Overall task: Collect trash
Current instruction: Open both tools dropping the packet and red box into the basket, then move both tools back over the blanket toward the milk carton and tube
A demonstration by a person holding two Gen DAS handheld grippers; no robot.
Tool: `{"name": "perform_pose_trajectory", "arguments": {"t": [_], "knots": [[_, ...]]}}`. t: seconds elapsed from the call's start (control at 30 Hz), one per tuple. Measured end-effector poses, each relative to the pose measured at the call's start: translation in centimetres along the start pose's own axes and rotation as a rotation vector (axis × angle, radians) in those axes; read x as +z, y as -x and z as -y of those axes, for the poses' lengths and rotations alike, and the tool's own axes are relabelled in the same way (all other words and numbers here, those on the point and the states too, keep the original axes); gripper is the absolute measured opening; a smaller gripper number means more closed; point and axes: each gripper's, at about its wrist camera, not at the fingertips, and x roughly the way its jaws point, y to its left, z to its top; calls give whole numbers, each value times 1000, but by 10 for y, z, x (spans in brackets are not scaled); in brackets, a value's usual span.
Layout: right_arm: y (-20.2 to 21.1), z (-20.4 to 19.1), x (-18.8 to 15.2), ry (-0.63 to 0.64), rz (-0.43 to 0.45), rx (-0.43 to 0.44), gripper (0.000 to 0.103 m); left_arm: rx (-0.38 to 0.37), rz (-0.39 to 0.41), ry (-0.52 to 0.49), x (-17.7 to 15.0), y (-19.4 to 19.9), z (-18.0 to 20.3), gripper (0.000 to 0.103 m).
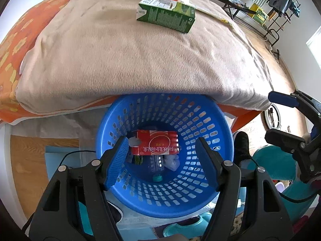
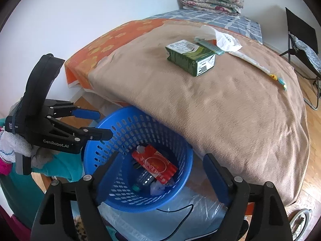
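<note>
With both grippers (image 1: 162, 158) (image 2: 158, 172) open and empty, the red carton (image 1: 155, 142) lies in the blue basket (image 1: 212, 120), while the green carton (image 1: 166, 16) waits at upper centre.

Both wrist views look steeply down, close above the shared blue basket (image 1: 210, 108).

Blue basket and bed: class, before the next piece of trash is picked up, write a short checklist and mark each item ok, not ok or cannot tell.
1. Right gripper open, nothing between its jaws: ok.
2. Left gripper open and empty: ok.
3. Red carton lies inside the blue basket: ok.
4. Green carton off the beige blanket: not ok, it lies there.
5. White wrapper and long thin packet collected: not ok, both on the bed.
6. Basket has room for the green carton: cannot tell for sure, though its upper part looks free.
</note>
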Motion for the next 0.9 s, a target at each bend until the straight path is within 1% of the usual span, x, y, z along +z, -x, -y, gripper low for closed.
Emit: {"name": "perform_pose_trajectory", "arguments": {"t": [0.07, 0.23, 0.4, 0.47, 0.6, 0.67, 0.8, 0.9], "knots": [[3, 4, 3, -7, 8, -15, 89, -9, 6, -2, 6, 3, 2, 71], [11, 18, 13, -48, 35, -8, 89, 3, 39, -17, 25, 13, 8, 72], [22, 35, 23, -89, 69, -23, 89, -12, 70, 0, 47, 22, 12, 74], [28, 45, 30, -114, 85, -29, 89, -16, 83, 7, 56, 25, 14, 77], [38, 64, 43, -151, 118, -47, 90, -34, 100, 21, 76, 29, 19, 77], [44, 76, 51, -171, 136, -60, 90, -45, 103, 34, 83, 29, 20, 77], [50, 100, 66, -214, 153, -47, 90, -90, 100, 83, 105, 27, 21, 77], [53, 117, 78, -216, 167, -80, 90, -106, 111, 115, 123, 24, 21, 77]]}}
